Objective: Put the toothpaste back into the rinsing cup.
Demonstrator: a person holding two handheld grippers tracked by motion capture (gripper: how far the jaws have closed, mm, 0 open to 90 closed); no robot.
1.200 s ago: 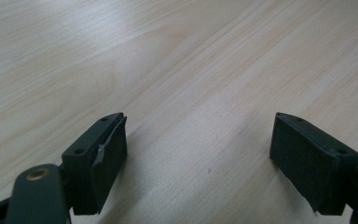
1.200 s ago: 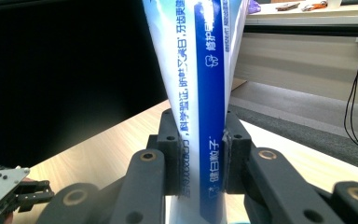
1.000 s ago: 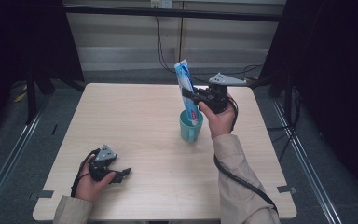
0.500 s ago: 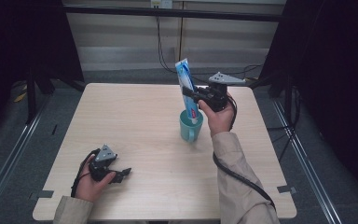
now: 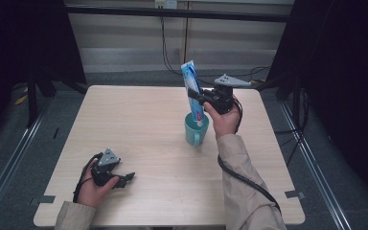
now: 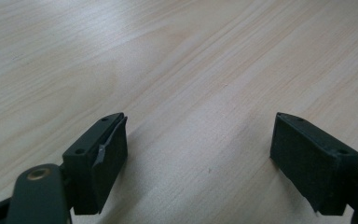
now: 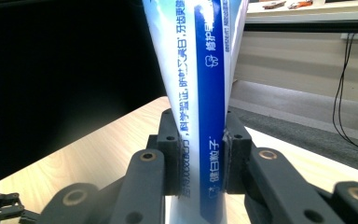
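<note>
Nothing is shifting since a second ago: right gripper (image 5: pixel 195 98) is still pinching the toothpaste tube (image 5: pixel 192 88) mid-body, holding it upright with its lower end sitting inside the teal cup (image 5: pixel 195 129). Left gripper (image 6: pixel 198 154) is resting spread on the table (image 5: pixel 139 124).

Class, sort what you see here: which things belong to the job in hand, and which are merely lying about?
In the job:
- toothpaste tube, upright, lower end in the cup
- teal cup
- right gripper, shut on the tube

Not in the job:
- left gripper, open, resting on the table
- cables on the floor behind the table
</note>
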